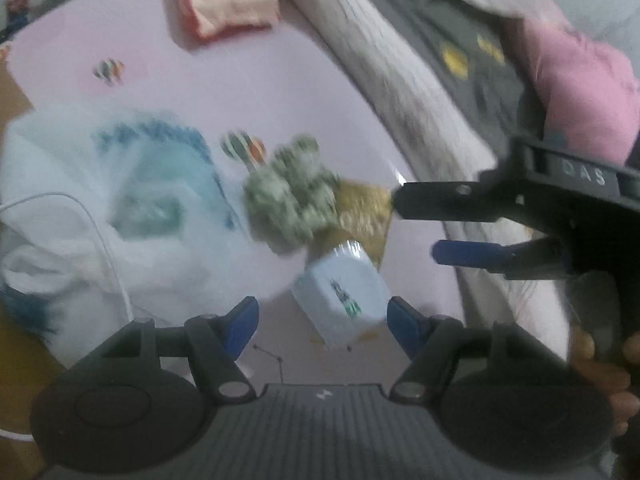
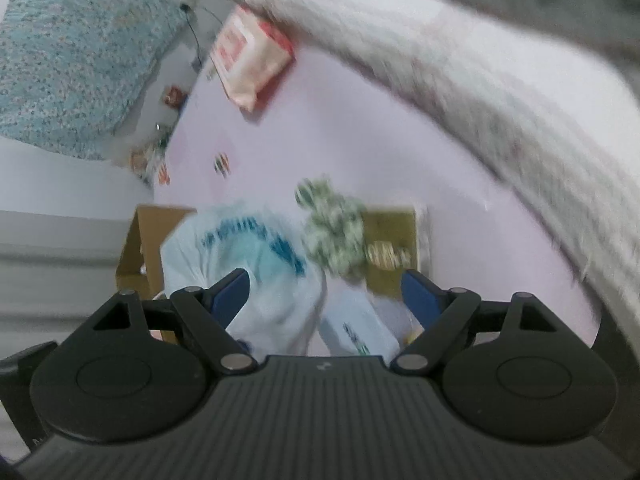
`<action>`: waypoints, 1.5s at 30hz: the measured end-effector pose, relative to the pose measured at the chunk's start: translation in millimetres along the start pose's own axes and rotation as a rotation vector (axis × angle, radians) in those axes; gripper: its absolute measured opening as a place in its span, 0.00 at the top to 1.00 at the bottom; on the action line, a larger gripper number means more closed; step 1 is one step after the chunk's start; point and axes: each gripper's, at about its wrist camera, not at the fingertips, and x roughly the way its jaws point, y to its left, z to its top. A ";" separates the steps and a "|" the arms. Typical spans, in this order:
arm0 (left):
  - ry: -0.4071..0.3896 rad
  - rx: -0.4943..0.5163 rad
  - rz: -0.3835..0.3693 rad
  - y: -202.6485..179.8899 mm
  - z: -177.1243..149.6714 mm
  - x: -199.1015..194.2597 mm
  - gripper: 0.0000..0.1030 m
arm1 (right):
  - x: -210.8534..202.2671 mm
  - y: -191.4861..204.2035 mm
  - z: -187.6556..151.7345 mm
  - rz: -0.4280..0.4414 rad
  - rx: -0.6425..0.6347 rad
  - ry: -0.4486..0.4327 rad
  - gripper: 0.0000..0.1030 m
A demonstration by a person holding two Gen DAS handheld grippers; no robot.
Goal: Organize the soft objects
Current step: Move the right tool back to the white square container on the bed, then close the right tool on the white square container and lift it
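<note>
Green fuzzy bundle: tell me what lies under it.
The green fuzzy bundle rests partly on a gold sheet, which lies on the pink bed sheet. A small white box sits beside them. The bundle hides whatever lies directly beneath it.

Bed sheet (image 1: 320, 92) bare mid-surface. Plastic bag (image 1: 120, 208), fuzzy toy (image 1: 292, 196), white box (image 1: 344, 296) crowd near edge; blanket (image 1: 400, 68) walls right edge.
</note>
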 end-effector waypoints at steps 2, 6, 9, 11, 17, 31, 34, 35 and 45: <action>0.027 0.012 0.013 -5.7 -5.3 14.5 0.30 | 13.6 -9.7 -6.8 0.002 0.020 0.047 0.19; 0.051 0.018 0.071 -11.3 -13.4 39.8 0.29 | 40.5 -20.6 -9.3 -0.014 0.017 0.119 0.21; 0.046 0.006 0.062 -9.5 -15.8 50.5 0.23 | 55.1 -22.3 -7.2 -0.012 0.001 0.153 0.22; 0.051 0.012 0.061 -10.9 -16.8 56.3 0.23 | 63.1 -20.9 -4.4 -0.009 -0.013 0.170 0.23; 0.054 0.006 0.035 -12.2 -16.0 62.8 0.23 | 75.4 -21.1 3.3 -0.001 -0.033 0.212 0.27; 0.066 0.031 0.052 -15.7 -9.2 79.7 0.31 | 91.3 -15.6 4.9 0.001 -0.069 0.275 0.45; 0.064 0.028 0.057 -15.3 -8.3 80.2 0.31 | 91.4 -15.5 5.1 0.000 -0.070 0.282 0.45; 0.063 0.027 0.059 -19.2 -8.3 83.0 0.31 | 91.2 -15.6 5.2 0.000 -0.069 0.283 0.45; 0.035 0.019 0.069 -17.4 -5.8 78.4 0.35 | 91.1 -16.4 5.1 0.009 -0.072 0.302 0.50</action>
